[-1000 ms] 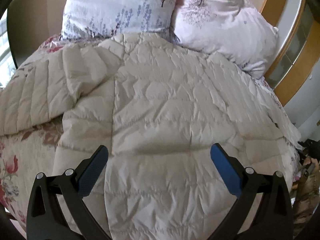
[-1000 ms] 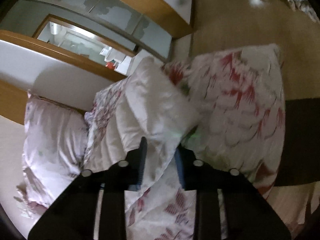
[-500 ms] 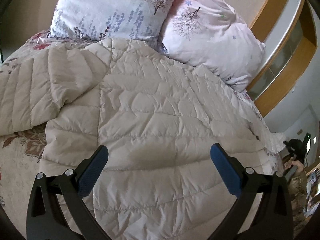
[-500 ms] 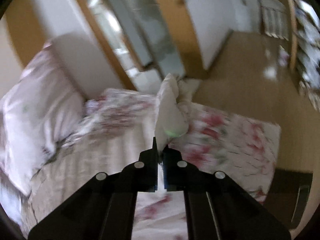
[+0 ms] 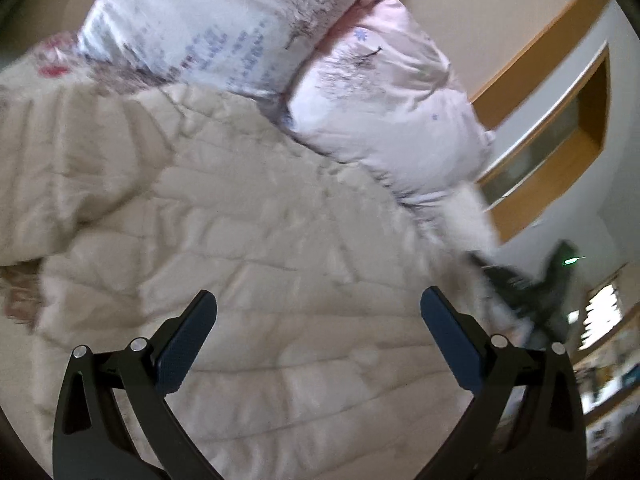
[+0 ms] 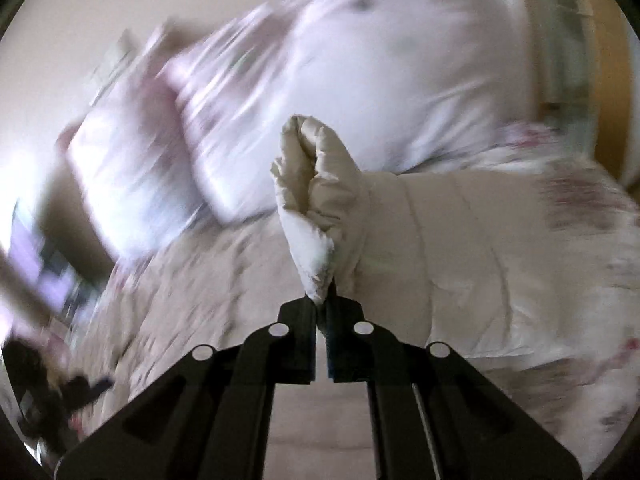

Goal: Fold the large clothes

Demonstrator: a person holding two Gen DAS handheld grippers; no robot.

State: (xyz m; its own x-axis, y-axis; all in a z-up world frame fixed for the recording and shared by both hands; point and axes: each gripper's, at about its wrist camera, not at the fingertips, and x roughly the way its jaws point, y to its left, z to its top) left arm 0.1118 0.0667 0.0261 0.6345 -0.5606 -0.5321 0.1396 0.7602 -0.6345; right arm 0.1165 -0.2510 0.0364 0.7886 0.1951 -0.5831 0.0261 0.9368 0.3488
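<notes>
Right wrist view: a jacket [image 6: 460,248] cuff [image 6: 316,200] is clamped in the right gripper [image 6: 321,312], mid-fold. Left gripper [image 5: 318,316] is held open above it; laying the sleeve inward seems next.

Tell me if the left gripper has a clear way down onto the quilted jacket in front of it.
Probably yes. The left gripper hangs open over the quilted jacket, with nothing between them; the right gripper pinches a far corner, off to the side.

The jacket [image 5: 256,240] is quilted, puffy beige cloth with a faint sheen. The pillows [image 5: 384,92] are smooth printed cotton. The left gripper [image 5: 318,320] has matt black plastic and textured blue pads.
</notes>
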